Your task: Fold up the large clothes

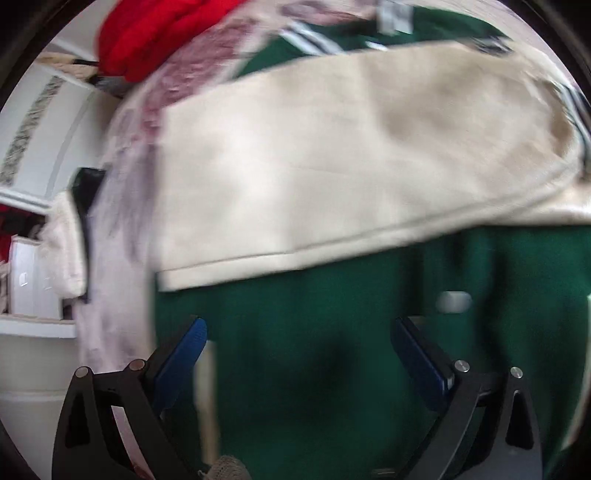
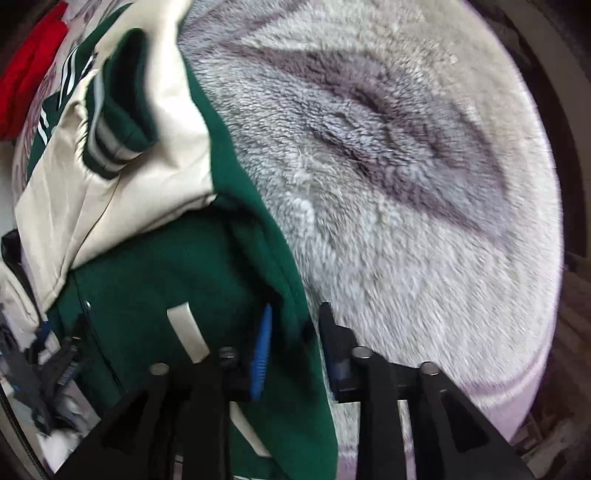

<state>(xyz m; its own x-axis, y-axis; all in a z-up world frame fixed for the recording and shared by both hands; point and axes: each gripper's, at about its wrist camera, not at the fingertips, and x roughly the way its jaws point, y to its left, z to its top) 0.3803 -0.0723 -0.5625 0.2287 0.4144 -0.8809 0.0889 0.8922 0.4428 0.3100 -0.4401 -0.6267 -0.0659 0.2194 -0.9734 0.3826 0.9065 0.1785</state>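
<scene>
Below: left gripper (image 1: 295, 354), jaws spread wide, holding nothing, over green jacket (image 1: 332, 369); cream sleeve (image 1: 351, 166) lying ahead. Right gripper (image 2: 295, 354), jaws pinching jacket hem, fleece blanket (image 2: 406, 166) beyond.

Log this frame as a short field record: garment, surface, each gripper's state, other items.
garment: green jacket with cream sleeves, striped cuff
surface: fluffy grey patterned blanket
left gripper: open, over the green body, gripping nothing
right gripper: shut on the jacket's green edge
other items: red garment at the far side
image quality: motion blur
</scene>
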